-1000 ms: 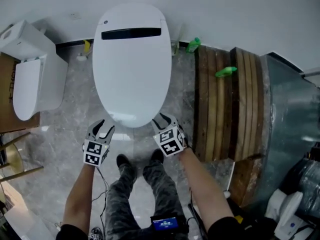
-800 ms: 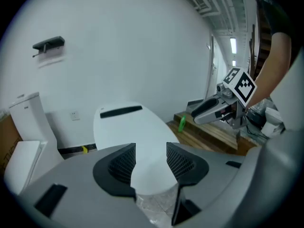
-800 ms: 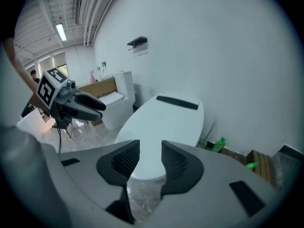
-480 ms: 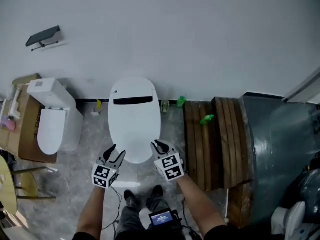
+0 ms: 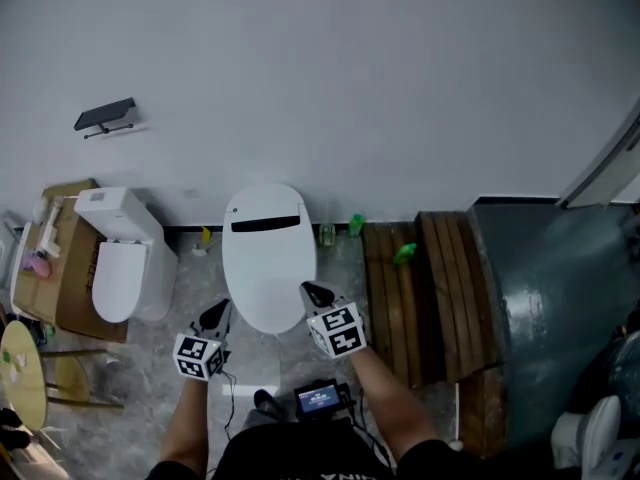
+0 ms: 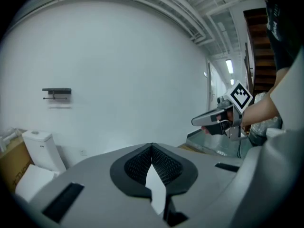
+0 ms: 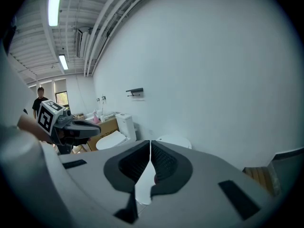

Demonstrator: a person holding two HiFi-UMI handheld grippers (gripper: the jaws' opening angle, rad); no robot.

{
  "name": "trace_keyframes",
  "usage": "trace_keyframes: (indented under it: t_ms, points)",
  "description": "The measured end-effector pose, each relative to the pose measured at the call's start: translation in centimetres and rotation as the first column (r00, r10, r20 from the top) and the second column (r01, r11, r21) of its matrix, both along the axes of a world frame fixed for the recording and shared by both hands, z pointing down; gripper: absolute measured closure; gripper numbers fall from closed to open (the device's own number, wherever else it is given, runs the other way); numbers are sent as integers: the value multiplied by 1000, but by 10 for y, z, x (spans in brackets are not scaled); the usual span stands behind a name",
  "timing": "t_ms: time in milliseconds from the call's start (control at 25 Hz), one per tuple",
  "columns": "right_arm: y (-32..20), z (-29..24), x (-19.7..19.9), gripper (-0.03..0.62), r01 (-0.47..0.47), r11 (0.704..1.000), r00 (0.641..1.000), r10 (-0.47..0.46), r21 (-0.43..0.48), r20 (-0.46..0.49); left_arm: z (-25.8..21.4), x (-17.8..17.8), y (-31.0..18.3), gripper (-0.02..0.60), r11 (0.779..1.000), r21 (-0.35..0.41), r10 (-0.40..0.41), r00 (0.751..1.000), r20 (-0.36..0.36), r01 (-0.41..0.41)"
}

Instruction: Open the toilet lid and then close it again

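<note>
1. White wall (image 5: pixel 350 68) is being shown across the whole upper half of the head view, with grey marbled floor (image 5: pixel 180 368) being seen below it.
2. Over on the right, a blue-grey panel (image 5: pixel 540 298) is being seen, and wooden boards (image 5: pixel 410 298) are lying on the floor just beside it.
3. Now the toilet (image 5: pixel 265 206): it is being seen at centre, backed against the wall. Its lid (image 5: pixel 268 278) is lying flat, closed over the bowl.
4. To the left, a second toilet (image 5: pixel 120 268) is being seen with its lid down, just beside a cardboard box (image 5: pixel 60 278).
5. The right gripper (image 5: pixel 312 293) is being held near the front right edge of the lid. Its jaws have just been closing and are now being pressed tip to tip. Nothing is being gripped, and in the right gripper view the closed toilet lies well beyond them.
6. The left gripper (image 5: pixel 217 314) is being held off the lid's front left edge. Its jaws have likewise just been closing and are meeting at the tips, with nothing between them and only bare wall ahead.
7. Smaller still, a dark shelf (image 5: pixel 105 116) is being seen fixed to the wall, and a green bottle (image 5: pixel 404 254) is lying on the boards.
</note>
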State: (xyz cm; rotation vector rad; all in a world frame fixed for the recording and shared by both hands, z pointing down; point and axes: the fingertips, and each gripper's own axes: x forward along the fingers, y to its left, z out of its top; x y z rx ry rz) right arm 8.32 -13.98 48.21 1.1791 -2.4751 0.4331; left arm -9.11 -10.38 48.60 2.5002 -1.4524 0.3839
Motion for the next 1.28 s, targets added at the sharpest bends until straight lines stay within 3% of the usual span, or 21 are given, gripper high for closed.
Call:
trace_keyframes:
  t_ms: [160,400,680,880,1280]
  points:
    - [6,1,2,579,18,1000,1000,-18,-5,16,-13,-5,18,572,998,-13,-69,996,-49,69]
    - [26,-3,-4,580,33,999,998,-35,27,49,-16,-5,52,572,998,-26,-61,997,-50,60]
    - [80,-8,-5,580,-2,999,1000,2,39,2,-25,4,103,572,999,3,35,998,-52,-35]
    - [144,-12,-21,580,-28,998,999,29,53,-20,-31,-1,166,572,992,41,121,992,-46,-119]
    - [270,-22,-43,580,-100,991,993,105,94,-51,-37,-20,286,572,981,66,185,982,-41,-182]
